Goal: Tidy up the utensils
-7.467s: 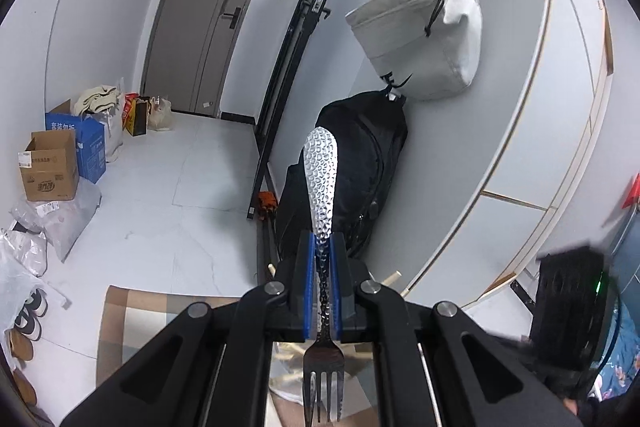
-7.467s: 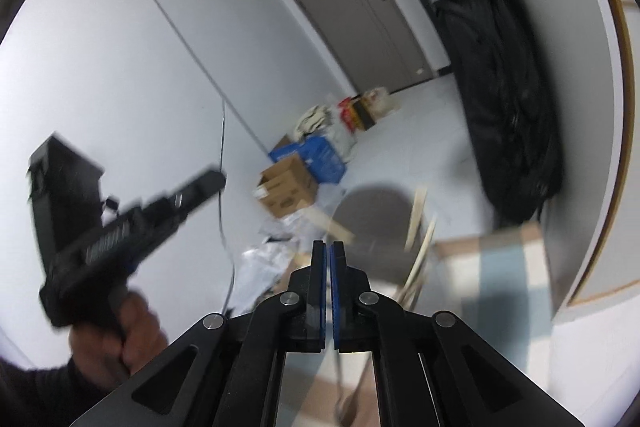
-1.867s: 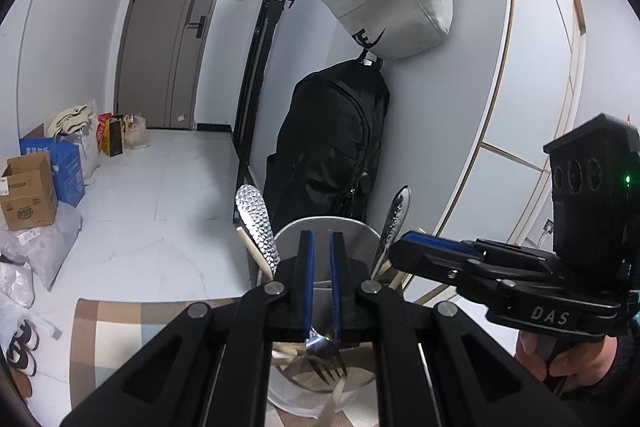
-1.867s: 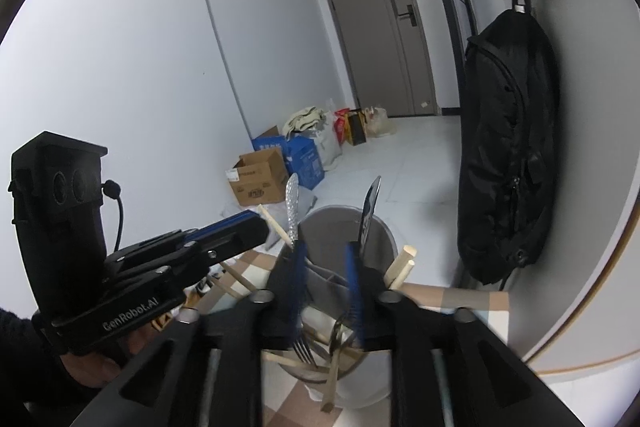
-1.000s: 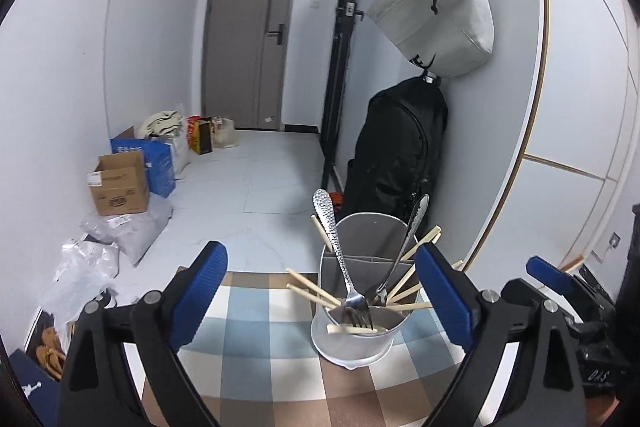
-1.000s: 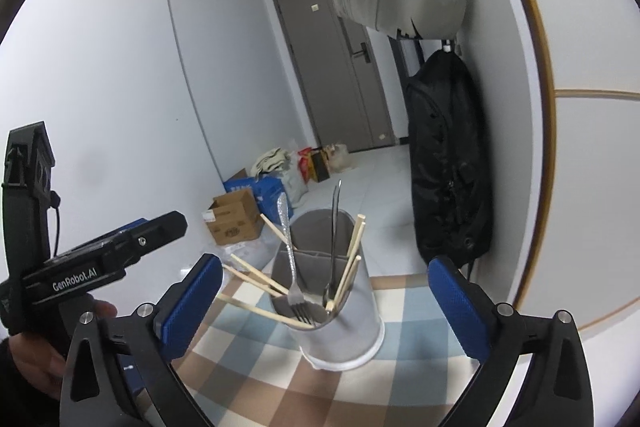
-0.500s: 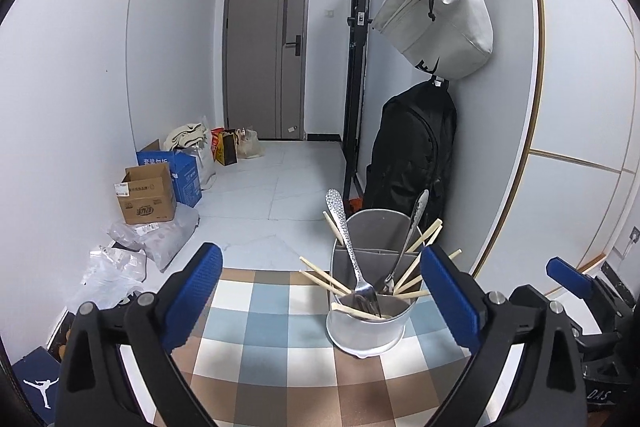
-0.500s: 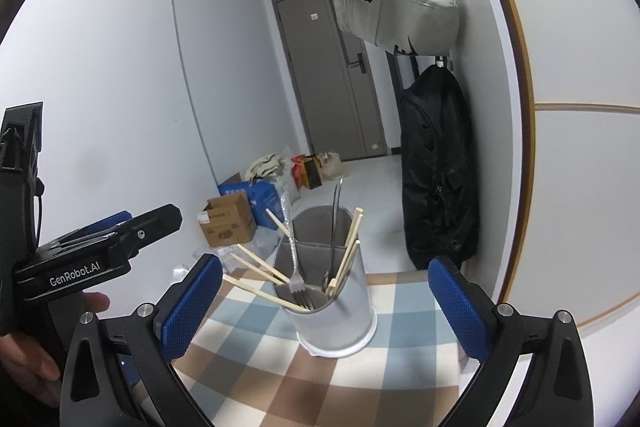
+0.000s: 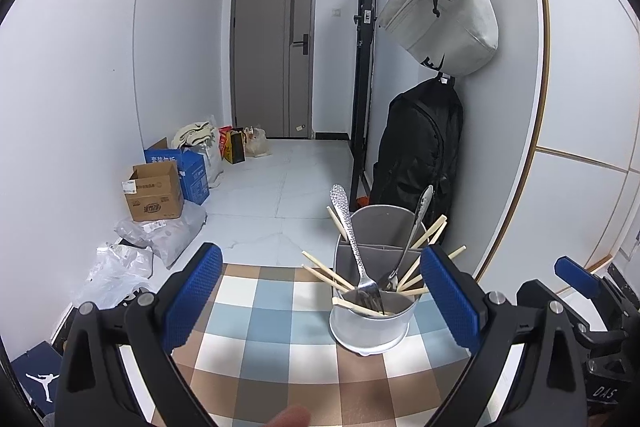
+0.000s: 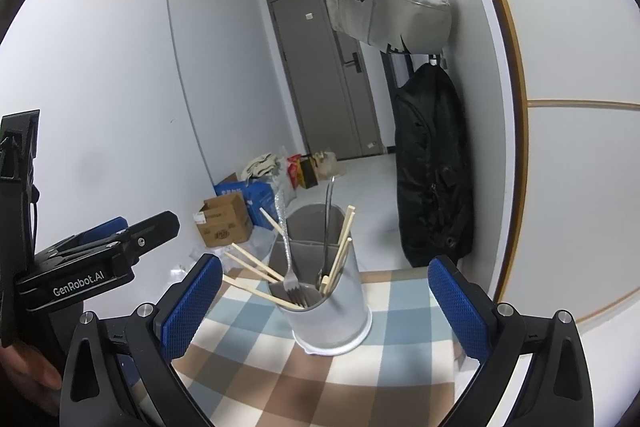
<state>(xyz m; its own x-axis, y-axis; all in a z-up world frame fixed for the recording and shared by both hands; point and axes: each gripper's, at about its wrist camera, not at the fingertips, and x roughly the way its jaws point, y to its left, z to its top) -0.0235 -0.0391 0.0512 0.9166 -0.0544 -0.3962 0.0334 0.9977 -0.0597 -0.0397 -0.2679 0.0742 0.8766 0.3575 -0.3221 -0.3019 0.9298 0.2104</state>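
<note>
A: Where are the utensils sitting?

B: They're all standing in the utensil holder (image 9: 372, 323), a round pale-grey cup with a divider across its middle. A fork (image 9: 362, 267) with a hammered, dimpled metal handle is leaning tines-down in the near compartment, a second smooth metal utensil (image 9: 412, 235) is slanting beside it, and the wooden chopsticks (image 9: 326, 273) are fanning out over the rim to both sides.

A: And what is the cup resting on?

B: It's standing upright on the counter, which is wearing a checked cloth (image 9: 276, 331) of blue, brown and cream squares.

A: What are the fingers doing?

B: The left gripper (image 9: 320, 301) is holding its ribbed blue fingers (image 9: 192, 293) spread wide apart with nothing between them, just short of the cup. The right gripper (image 10: 326, 307) is doing the same, framing the cup from the other side. In the right wrist view the left one is showing white lettering, "GenRobot.AI"; the left wrist view is catching "DAS" on the right one.

A: And the room around it?

B: A white tiled floor is running back to a grey door (image 9: 274, 47). A black backpack (image 9: 420, 155) is hanging against the right wall under a pale canvas bag (image 9: 444, 15). Along the left wall, a brown cardboard box (image 9: 154, 193) and a blue box (image 9: 186, 169) are carrying print too small to read, beside crumpled plastic bags (image 9: 160, 237). A dark box with a white jumping-figure logo (image 9: 40, 381) is peeking in at the lower left.
</note>
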